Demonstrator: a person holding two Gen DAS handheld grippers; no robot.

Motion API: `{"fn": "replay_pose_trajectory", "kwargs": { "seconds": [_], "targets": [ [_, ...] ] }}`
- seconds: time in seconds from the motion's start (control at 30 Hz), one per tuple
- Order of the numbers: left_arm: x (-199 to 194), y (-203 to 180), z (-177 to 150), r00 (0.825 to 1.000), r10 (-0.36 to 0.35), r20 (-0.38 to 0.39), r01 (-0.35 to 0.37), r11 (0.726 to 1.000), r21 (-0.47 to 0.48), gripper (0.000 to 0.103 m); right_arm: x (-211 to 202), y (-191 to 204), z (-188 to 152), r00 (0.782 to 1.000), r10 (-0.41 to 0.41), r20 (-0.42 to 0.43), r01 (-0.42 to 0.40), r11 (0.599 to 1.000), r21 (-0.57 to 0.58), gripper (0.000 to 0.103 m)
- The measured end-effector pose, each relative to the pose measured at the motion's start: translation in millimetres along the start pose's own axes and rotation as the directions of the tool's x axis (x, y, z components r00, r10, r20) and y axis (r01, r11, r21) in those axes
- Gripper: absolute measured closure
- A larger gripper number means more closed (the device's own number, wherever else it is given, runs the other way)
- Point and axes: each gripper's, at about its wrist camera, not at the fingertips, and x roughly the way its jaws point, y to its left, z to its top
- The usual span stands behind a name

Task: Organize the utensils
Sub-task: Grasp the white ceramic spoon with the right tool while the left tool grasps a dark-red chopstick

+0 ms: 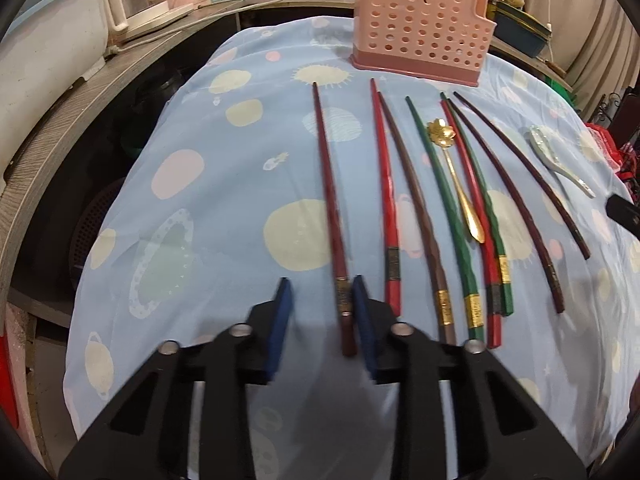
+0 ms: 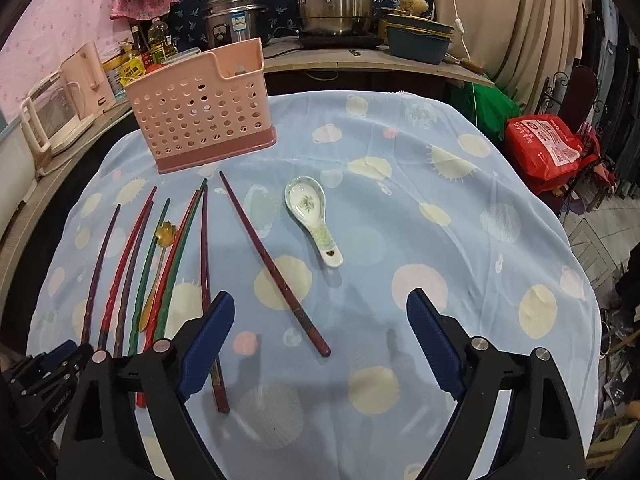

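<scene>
- My left tongs (image 1: 321,280) are slack. The blue pads look smeared, and I cannot tell whether the right one touches the stick; the left one stands plainly apart from it.
- A dark red wooden chopstick (image 1: 328,184) lies between those pads, close to the right one, with its near end on the cloth between my fingers.
- To its right lies a row of red, brown, green and dark chopsticks (image 1: 424,208). The near end of the brown one is hidden behind my right finger.
- A gold metal spoon with a flower-shaped bowl (image 1: 460,184) lies among the green and red sticks, its handle partly tucked between them.
- The pink perforated plastic holder (image 2: 200,120) stands upright at the far side, beyond the stick tips and apart from them. I cannot see inside it.
- My right tongs (image 2: 320,293) gape wide and hold nothing. One dark chopstick (image 2: 272,264) lies aslant on the cloth just beyond the gap, and another runs under the left finger.
- A white ceramic soup spoon (image 2: 316,216) lies bowl up, further out.
- Right of it, the pale blue spotted cloth (image 2: 460,240) is open up to its drooping edge.
</scene>
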Motion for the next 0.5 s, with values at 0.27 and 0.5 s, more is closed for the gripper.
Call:
{"fn": "replay_pose_trajectory", "kwargs": {
  "seconds": [0.27, 0.5],
  "targets": [
    [0.6, -2.1, 0.5, 1.0, -0.026, -0.01, 0.026, 1.0, -0.009, 0.095, 31.9, -15.4, 28.5, 0.996, 0.092, -0.021, -0.091, 0.993, 0.079, 0.061],
    [1.3, -2.7, 0.3, 1.0, -0.017, -0.009, 0.017, 1.0, -0.008, 0.095, 55.4, -20.7, 41.2, 0.989, 0.14, -0.038, -0.134, 0.983, 0.126, 0.082]
  ]
}}
